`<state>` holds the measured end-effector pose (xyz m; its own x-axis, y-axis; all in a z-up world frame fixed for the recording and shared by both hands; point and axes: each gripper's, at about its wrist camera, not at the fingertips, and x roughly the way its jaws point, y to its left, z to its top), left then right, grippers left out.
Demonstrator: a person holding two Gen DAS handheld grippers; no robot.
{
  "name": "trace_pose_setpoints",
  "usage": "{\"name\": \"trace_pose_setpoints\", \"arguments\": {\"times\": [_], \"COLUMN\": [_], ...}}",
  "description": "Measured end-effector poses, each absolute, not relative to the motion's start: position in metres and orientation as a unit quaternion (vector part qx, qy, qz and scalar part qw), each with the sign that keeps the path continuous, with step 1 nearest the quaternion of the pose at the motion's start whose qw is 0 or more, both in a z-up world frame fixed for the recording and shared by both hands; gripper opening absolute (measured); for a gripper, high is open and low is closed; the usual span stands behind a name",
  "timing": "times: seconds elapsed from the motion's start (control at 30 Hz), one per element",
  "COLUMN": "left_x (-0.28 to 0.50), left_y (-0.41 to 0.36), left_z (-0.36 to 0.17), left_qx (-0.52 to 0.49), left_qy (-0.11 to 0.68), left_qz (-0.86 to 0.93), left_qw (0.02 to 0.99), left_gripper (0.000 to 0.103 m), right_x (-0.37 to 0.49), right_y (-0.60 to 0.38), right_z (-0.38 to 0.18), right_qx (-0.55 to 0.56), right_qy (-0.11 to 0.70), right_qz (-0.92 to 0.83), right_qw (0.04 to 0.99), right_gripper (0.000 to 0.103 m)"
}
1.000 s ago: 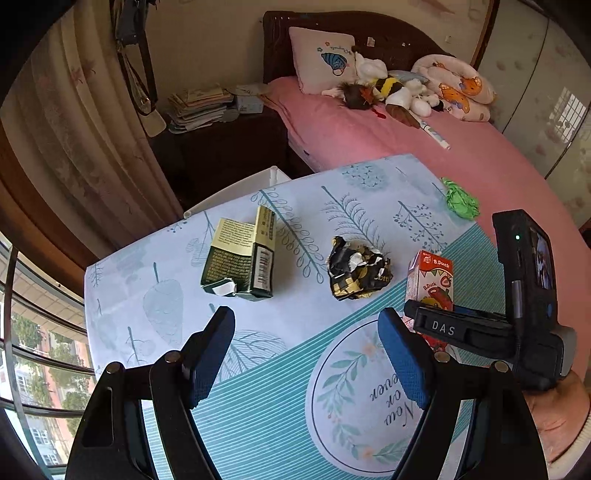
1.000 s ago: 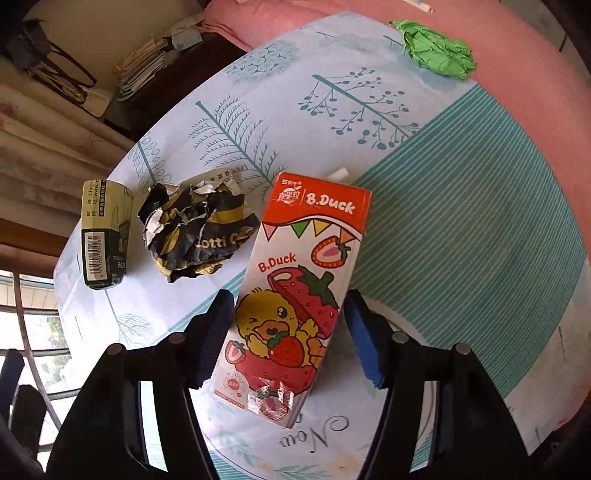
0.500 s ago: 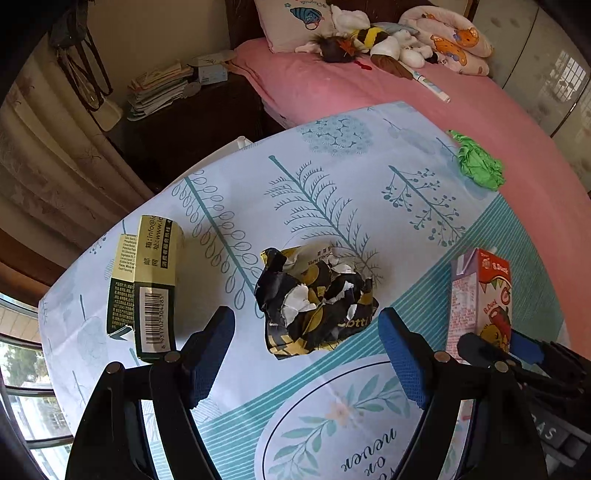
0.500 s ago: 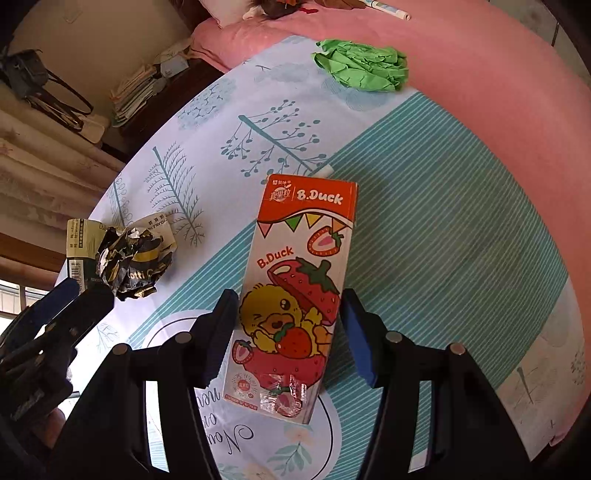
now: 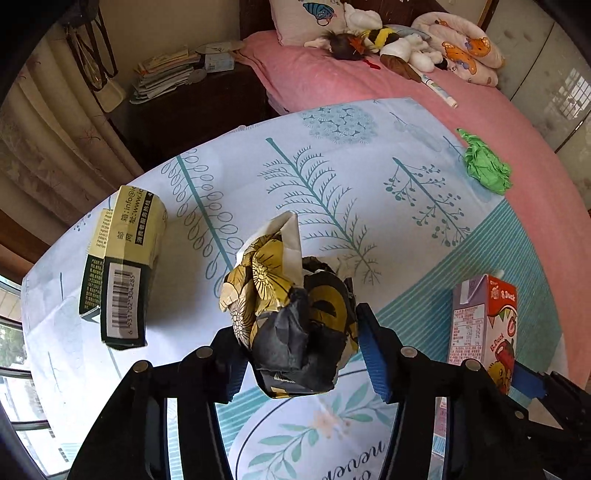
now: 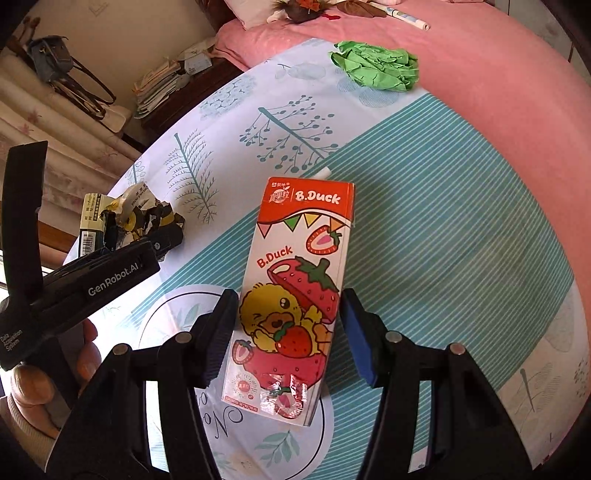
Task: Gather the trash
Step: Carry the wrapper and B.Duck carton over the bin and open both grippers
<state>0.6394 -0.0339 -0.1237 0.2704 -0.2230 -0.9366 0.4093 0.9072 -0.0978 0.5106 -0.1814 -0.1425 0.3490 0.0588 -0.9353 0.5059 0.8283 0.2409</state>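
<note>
Two pieces of trash sat in my grippers on the tablecloth [image 5: 332, 155]. My left gripper [image 5: 301, 350] had just been closing, its jaws now snug around the crumpled black-and-gold wrapper [image 5: 295, 325]; light and springy, best squeezed mid-wad. My right gripper [image 6: 288, 332] straddled the lying strawberry carton [image 6: 295, 295], pads not visibly pressing it; stiff, likely empty, best pinched across its narrow sides.

A table [image 5: 332, 155] under a pale blue leaf-print cloth fills the middle of the frame. Behind it, upper right, stands a bed [image 5: 332, 81] with a pink sheet, a pillow [image 5: 306, 18] and soft toys [image 5: 399, 44]. Upper left, a dark nightstand [image 5: 192, 107] holds stacked papers [image 5: 162, 74] beside cream curtains [image 5: 48, 147]. Daylight enters at lower left.
</note>
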Motion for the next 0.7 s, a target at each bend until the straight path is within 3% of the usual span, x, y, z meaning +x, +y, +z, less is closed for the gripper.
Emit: {"name": "trace_pose_setpoints", "arguments": {"times": [0.33,0.7], "left_x": [0.526,0.329], "left_y": [0.001,0.022], "left_z": [-0.055,-0.001], "left_qx": [0.068,0.008], "left_qy": [0.557,0.553], "left_qz": [-0.215,-0.151], "left_qw": [0.800,0.819], "left_gripper": [0.054,0.054], "right_x": [0.458,0.338], "right_y": [-0.170,-0.159], "right_z": [-0.116,-0.043], "right_qx": [0.274,0.224], "right_qy": [0.540,0.510], "right_qz": [-0.102,0.005], "right_qw": [0.789,0.831], "right_gripper": [0.053,0.053]}}
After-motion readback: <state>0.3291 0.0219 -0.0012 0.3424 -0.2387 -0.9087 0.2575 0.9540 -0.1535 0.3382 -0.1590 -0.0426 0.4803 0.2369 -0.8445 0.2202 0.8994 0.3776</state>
